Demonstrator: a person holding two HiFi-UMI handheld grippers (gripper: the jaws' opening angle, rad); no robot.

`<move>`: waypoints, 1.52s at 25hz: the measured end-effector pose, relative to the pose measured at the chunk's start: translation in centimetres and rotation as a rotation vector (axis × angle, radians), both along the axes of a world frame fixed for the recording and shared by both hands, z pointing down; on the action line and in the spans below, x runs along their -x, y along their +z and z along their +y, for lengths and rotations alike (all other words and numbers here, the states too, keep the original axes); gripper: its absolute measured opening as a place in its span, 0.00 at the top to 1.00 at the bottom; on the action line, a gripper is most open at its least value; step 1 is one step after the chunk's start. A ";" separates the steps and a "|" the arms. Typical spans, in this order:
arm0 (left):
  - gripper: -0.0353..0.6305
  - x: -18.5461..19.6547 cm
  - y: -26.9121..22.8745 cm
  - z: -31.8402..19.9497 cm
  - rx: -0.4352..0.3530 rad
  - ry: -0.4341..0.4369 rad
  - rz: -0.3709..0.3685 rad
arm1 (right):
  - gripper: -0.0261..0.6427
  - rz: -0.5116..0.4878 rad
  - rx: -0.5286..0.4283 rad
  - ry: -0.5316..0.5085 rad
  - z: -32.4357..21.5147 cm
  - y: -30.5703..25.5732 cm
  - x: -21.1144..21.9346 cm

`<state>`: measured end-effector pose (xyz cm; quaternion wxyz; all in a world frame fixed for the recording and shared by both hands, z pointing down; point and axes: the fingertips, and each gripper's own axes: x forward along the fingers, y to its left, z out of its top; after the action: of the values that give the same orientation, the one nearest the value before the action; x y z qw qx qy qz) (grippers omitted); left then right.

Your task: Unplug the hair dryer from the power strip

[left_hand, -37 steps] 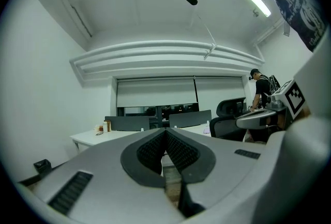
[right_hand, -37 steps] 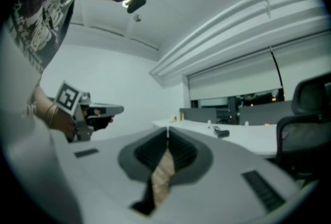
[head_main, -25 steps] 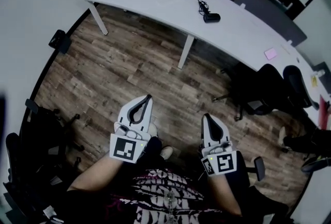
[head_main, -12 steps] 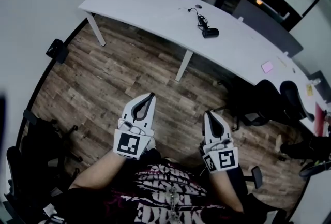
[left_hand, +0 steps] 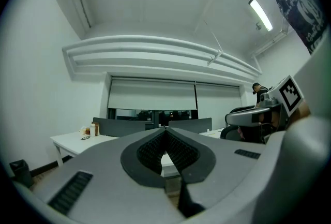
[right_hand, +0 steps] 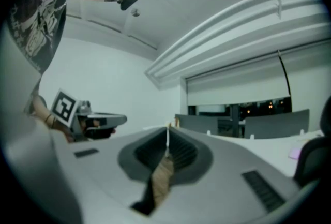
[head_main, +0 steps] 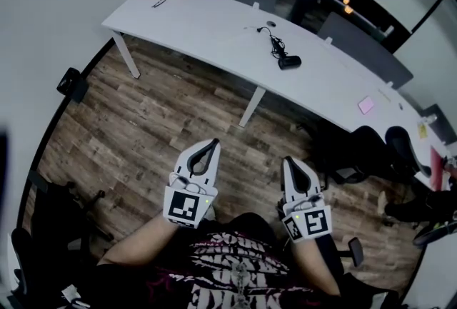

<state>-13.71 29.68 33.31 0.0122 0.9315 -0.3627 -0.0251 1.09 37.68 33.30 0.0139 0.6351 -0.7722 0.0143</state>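
White long curved table (head_main: 214, 22) carries a small black corded object (head_main: 290, 62), probably the hair dryer, well apart from the left hand-held gripper (head_main: 211, 146) and right hand-held gripper (head_main: 293, 162), both with jaws together and empty; next, approach and clamp the plug, not the cord (head_main: 273, 40).

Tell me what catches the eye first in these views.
The left gripper and right gripper, both white, shut and empty, sit low in the head view. Beyond them a long white desk crosses the top of that view, with a small black corded device lying near its middle.
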 end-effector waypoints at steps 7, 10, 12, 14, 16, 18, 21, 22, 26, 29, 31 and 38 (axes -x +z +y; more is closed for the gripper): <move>0.91 0.7 0.4 -1.9 0.021 -0.013 0.006 | 0.91 0.001 0.021 -0.004 -1.7 0.3 0.2; 0.91 1.0 1.2 -3.0 0.046 -0.037 0.005 | 0.91 0.002 0.027 -0.020 -2.9 0.9 0.3; 0.91 1.4 1.9 -4.0 0.060 -0.057 -0.004 | 0.91 -0.011 0.039 -0.026 -3.9 1.5 0.3; 0.91 1.9 2.4 -5.2 0.065 -0.074 -0.025 | 0.91 -0.026 0.045 -0.034 -4.9 2.1 0.4; 0.91 2.4 2.6 -6.6 0.057 -0.097 -0.042 | 0.91 -0.038 0.050 -0.043 -6.0 2.6 0.2; 0.91 3.1 2.3 -7.8 0.051 -0.122 -0.041 | 0.91 -0.047 0.055 -0.056 -7.1 2.8 0.3; 0.91 4.0 2.0 -9.3 0.048 -0.150 -0.044 | 0.91 -0.048 0.059 -0.082 -8.9 3.0 0.7; 0.91 4.1 2.0 -9.8 0.048 -0.158 -0.046 | 0.91 -0.051 0.062 -0.089 -9.5 3.1 0.8; 0.91 4.1 2.0 -11.0 0.045 -0.164 -0.019 | 0.91 -0.054 0.073 -0.109 -11.2 3.5 0.9; 0.91 4.1 1.8 -11.6 0.047 -0.183 0.026 | 0.91 -0.046 0.080 -0.117 -12.2 3.5 0.6; 0.91 3.8 1.9 -12.2 0.064 -0.189 0.051 | 0.91 -0.041 0.084 -0.121 -12.8 3.5 0.1; 0.91 1.6 2.9 -13.6 0.080 -0.163 0.021 | 0.91 -0.039 0.089 -0.124 -14.9 3.7 -1.3</move>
<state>-15.31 16.04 36.23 0.0513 0.8974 -0.4377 -0.0211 2.34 22.74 36.97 0.0278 0.5845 -0.8087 0.0603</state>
